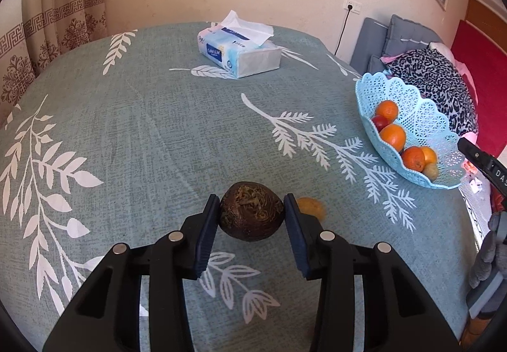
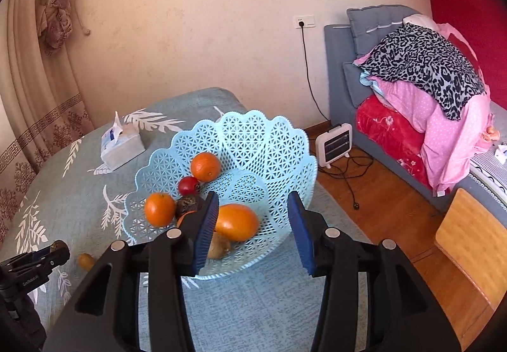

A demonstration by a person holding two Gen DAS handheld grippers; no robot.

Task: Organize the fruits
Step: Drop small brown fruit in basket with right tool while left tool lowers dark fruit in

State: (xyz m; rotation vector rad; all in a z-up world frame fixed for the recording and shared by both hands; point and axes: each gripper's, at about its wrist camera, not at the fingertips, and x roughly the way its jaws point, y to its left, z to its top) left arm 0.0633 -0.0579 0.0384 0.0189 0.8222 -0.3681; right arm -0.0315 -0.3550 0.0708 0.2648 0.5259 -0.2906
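Note:
My left gripper (image 1: 252, 212) is shut on a dark brown round fruit (image 1: 252, 215) and holds it above the green leaf-print tablecloth (image 1: 142, 136). A small yellow-brown fruit (image 1: 312, 208) lies on the cloth just right of it, also in the right wrist view (image 2: 86, 260). A light blue lattice basket (image 1: 424, 117) at the table's right edge holds several oranges (image 1: 393, 136), a red fruit (image 1: 379, 123) and a kiwi. My right gripper (image 2: 253, 225) is open and empty over the basket (image 2: 263, 143), above a large orange fruit (image 2: 237, 222) and a kiwi (image 2: 218, 246).
A tissue box (image 1: 239, 51) stands at the far side of the table. A sofa with piled blankets (image 2: 421, 89) is to the right. A white heater (image 2: 336, 144) and cables lie on the wooden floor. A wooden stool (image 2: 472, 231) is near the right.

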